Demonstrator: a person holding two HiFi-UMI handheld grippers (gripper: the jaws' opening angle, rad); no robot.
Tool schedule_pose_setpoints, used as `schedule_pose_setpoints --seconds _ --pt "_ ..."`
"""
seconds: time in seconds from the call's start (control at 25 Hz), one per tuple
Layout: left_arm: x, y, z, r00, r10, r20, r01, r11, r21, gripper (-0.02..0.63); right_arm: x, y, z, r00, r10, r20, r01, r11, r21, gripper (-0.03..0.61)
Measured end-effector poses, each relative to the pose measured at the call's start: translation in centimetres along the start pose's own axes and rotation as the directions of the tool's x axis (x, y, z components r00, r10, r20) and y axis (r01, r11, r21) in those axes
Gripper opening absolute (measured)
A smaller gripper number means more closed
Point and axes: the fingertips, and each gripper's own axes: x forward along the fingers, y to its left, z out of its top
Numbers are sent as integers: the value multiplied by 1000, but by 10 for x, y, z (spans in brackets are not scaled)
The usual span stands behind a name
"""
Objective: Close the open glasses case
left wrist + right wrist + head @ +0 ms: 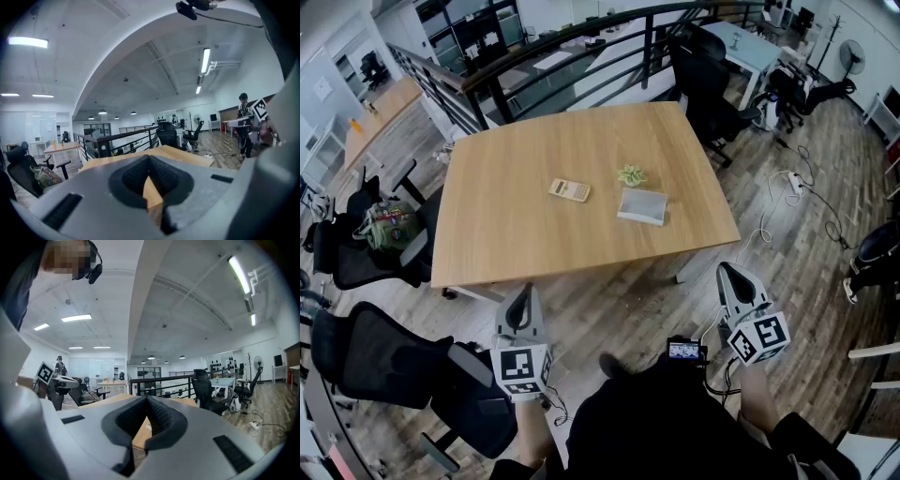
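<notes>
The grey glasses case (642, 205) lies on the wooden table (516, 234), right of centre; from this distance I cannot tell how far its lid stands open. Both grippers hang over the floor in front of the table's near edge, well short of the case. My left gripper (523, 295) is at the lower left, its jaws together with nothing between them. My right gripper (733, 275) is at the lower right, also shut and empty. In the left gripper view the shut tips (149, 159) point at the table edge; the right gripper view shows its shut tips (147, 400) the same way.
A beige calculator (570, 190) and a small green item (630, 175) lie near the case. Black office chairs (384, 366) stand at the left and one (708, 84) behind the table. A power strip with cables (795, 183) lies on the floor at right. A dark railing (581, 47) runs behind.
</notes>
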Motion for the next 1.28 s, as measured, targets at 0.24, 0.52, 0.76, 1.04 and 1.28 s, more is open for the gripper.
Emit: schedule_pose_setpoints --seconds 0.24,0.52,0.76,1.04,1.28 --pt "11 3 -9 998 4 -62 -5 1000 -24 2 8 5 0 1000 1 8 0 1000 -26 14" --pt "15 -2 -17 994 -6 -113 2 1000 -31 2 7 6 -1 1000 15 23 -15 1000 4 14" --pt "14 -8 -14 996 -27 -89 23 999 -43 2 10 5 -1 1000 7 25 -7 1000 11 14" --pt "21 -2 -20 995 -38 -88 32 997 -64 1 28 13 -7 999 34 4 -34 998 45 14" --pt "46 -5 -20 994 -50 -102 42 996 -72 2 50 7 -9 997 69 -23 -68 997 38 14"
